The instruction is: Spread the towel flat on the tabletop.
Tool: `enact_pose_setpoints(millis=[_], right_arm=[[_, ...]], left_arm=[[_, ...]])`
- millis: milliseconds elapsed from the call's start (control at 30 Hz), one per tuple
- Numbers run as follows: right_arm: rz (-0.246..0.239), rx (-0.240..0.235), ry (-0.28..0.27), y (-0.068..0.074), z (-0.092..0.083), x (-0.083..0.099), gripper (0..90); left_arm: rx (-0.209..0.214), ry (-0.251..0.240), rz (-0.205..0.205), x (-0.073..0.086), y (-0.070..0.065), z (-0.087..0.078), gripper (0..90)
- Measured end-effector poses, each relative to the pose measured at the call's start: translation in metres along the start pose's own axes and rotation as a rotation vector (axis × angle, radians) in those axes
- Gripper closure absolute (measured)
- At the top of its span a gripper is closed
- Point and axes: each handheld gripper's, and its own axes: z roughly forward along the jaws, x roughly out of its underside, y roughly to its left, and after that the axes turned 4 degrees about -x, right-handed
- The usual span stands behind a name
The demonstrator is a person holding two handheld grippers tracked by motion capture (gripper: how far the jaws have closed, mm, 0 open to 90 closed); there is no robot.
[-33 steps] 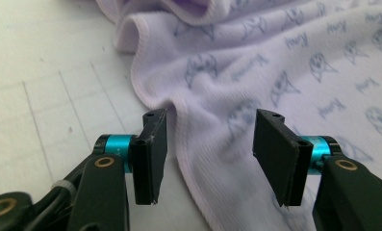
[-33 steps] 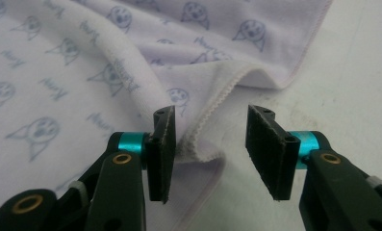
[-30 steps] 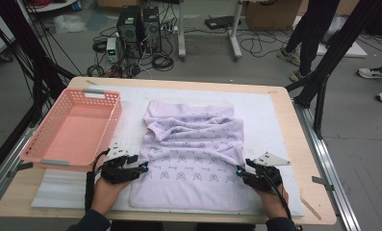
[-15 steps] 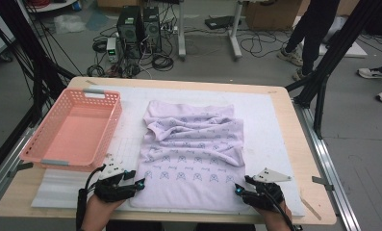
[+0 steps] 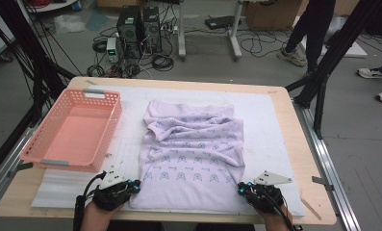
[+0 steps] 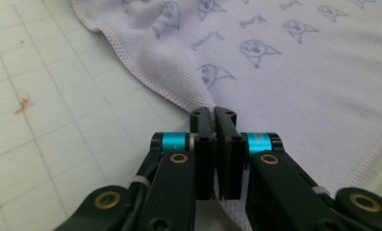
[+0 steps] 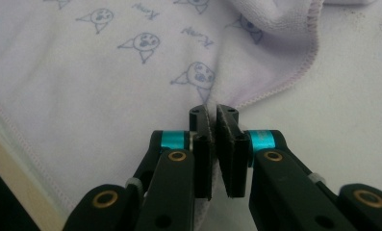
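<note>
At near corners, towel (image 5: pixel 191 159) pinched, both jaws closed

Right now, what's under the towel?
The towel lies on a white gridded mat covering the wooden table. Each claw, left and right, is shut on a near corner. Whatever lies beneath the cloth's middle is covered.

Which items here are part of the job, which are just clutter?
In play: lilac printed towel; left gripper and right gripper, each shut on a near corner.
Lying about: pink basket; white mat; computer towers on the floor.
</note>
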Motion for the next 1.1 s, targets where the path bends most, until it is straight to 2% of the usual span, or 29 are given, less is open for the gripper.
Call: enact_pose_setpoints(millis=[200, 300, 433, 567, 633, 700, 733, 800, 900, 1000, 1100], right_arm=[[-0.017, -0.011, 0.02, 0.003, -0.016, 0.008, 85.4], [-0.02, -0.022, 0.016, 0.007, -0.028, 0.014, 85.5], [-0.019, -0.043, 0.009, 0.016, -0.043, 0.021, 85.5], [-0.02, -0.085, -0.008, 0.026, -0.062, 0.026, 85.5], [-0.02, -0.098, -0.006, 0.028, -0.067, 0.028, 85.4], [-0.025, -0.091, 0.012, 0.028, -0.065, 0.03, 83.7], [-0.024, -0.09, 0.021, 0.028, -0.061, 0.031, 79.4], [-0.01, -0.06, 0.04, 0.027, -0.053, 0.032, 64.6], [-0.003, -0.044, 0.014, 0.023, -0.049, 0.032, 57.7], [0.008, 0.018, -0.014, 0.018, -0.044, 0.028, 56.7], [0.027, 0.075, -0.027, 0.012, -0.035, 0.022, 58.7]], left_arm=[[0.029, 0.008, 0.012, 0.003, 0.001, -0.019, 86.7], [0.052, 0.014, 0.022, 0.007, -0.004, -0.027, 86.7], [0.082, 0.028, 0.06, 0.011, -0.013, -0.04, 86.9], [0.124, 0.003, 0.049, 0.014, -0.015, -0.057, 86.9], [0.144, 0.009, 0.047, 0.016, -0.015, -0.058, 86.8], [0.133, 0.008, 0.052, 0.019, -0.016, -0.054, 85.6], [0.11, 0.01, 0.052, 0.019, -0.016, -0.05, 80.6], [0.081, 0.02, 0.042, 0.019, -0.015, -0.043, 60.1], [0.037, 0.002, 0.028, 0.017, -0.011, -0.034, 48.3], [0.011, -0.032, -0.003, 0.011, -0.006, -0.025, 46.1], [-0.001, -0.042, -0.029, 0.005, -0.002, -0.012, 46.3]])
